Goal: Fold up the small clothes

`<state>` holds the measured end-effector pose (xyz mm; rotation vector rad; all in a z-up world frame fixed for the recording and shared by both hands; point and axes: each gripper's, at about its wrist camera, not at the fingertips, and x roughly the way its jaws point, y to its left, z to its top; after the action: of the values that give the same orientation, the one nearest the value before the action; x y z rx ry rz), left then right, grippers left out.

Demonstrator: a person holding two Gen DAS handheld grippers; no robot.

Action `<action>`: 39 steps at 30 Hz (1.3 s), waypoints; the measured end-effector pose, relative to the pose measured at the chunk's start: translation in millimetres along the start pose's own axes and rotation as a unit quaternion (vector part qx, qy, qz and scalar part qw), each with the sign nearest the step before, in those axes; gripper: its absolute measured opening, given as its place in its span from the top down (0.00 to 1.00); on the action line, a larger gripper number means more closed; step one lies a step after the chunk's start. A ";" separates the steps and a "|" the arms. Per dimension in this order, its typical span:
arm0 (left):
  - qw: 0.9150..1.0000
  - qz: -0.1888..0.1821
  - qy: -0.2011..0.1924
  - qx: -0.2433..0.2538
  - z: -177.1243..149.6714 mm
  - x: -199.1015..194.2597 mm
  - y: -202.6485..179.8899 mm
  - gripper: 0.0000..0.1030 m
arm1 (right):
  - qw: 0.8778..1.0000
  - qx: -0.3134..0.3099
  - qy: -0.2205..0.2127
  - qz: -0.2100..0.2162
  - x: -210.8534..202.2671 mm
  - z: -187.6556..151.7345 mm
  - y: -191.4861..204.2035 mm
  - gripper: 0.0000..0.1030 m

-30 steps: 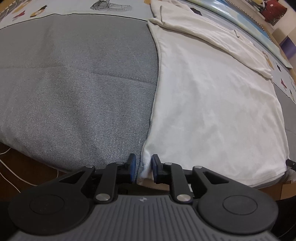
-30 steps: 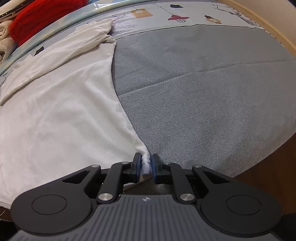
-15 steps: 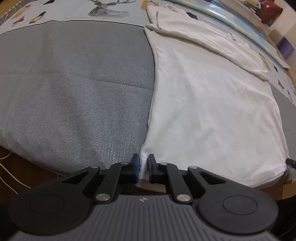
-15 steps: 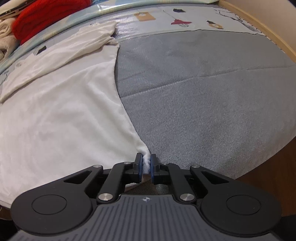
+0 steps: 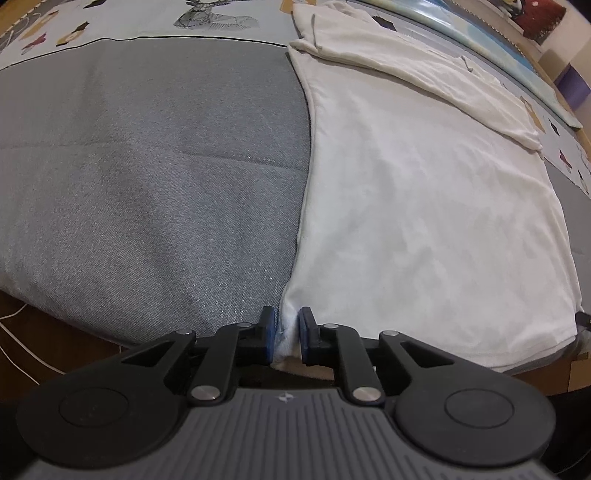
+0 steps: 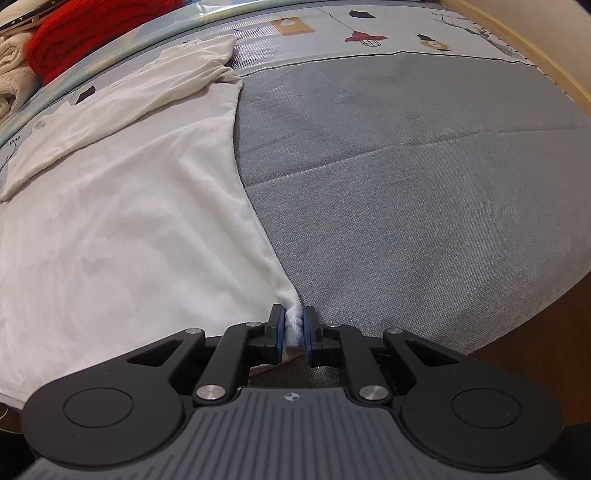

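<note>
A white garment (image 5: 424, 206) lies spread flat on a grey mat (image 5: 147, 177), its far part folded over along the back. My left gripper (image 5: 287, 332) is shut on the garment's near left corner at the mat's front edge. In the right wrist view the same white garment (image 6: 129, 229) fills the left half. My right gripper (image 6: 293, 328) is shut on its near right corner, with a pinch of white cloth bunched between the blue pads.
The grey mat (image 6: 424, 192) lies on a patterned play mat (image 6: 369, 33). A red knit item (image 6: 92, 33) and beige folded cloth (image 6: 14, 74) sit at the back left. Wooden floor (image 6: 554, 332) shows past the mat's front edge. A white cable (image 5: 14, 354) lies on the floor.
Both grippers have closed tighter on the garment's near corners. The views have shifted slightly forward, and the cloth has stayed flat.
</note>
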<state>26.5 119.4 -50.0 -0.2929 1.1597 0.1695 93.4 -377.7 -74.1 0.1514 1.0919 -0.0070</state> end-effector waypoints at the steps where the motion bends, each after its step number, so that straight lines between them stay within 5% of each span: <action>1: 1.000 0.000 0.000 0.005 -0.4 0.3 -1.6 0.86 | 1.000 -0.002 0.000 -0.001 0.1 0.2 0.6 0.88; 9: 1.000 -0.007 -0.015 0.016 -1.5 -2.5 -4.4 0.93 | 1.000 0.005 -0.012 -0.006 -3.9 -0.2 -1.1 0.92; 15: 0.997 -0.031 -0.068 0.020 -2.4 -27.6 -5.2 0.94 | 0.997 0.031 -0.065 0.020 -26.9 4.7 -6.7 0.93; 22: 0.988 -0.106 -0.113 -0.015 -1.5 -85.2 -0.8 0.94 | 0.982 0.072 -0.145 0.092 -91.9 18.9 -19.3 0.94; 32: 0.960 -0.201 -0.191 -0.022 -18.8 -207.6 29.3 0.95 | 0.949 0.067 -0.244 0.186 -216.1 5.2 -62.2 0.95; 39: 0.963 -0.205 -0.172 -0.034 3.0 -203.7 36.1 0.95 | 0.949 0.067 -0.241 0.190 -233.1 5.5 -70.8 0.95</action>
<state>-61.0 158.5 133.4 -0.5359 0.7298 -0.1036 -15.1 -464.5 126.1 0.4566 0.5596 0.2184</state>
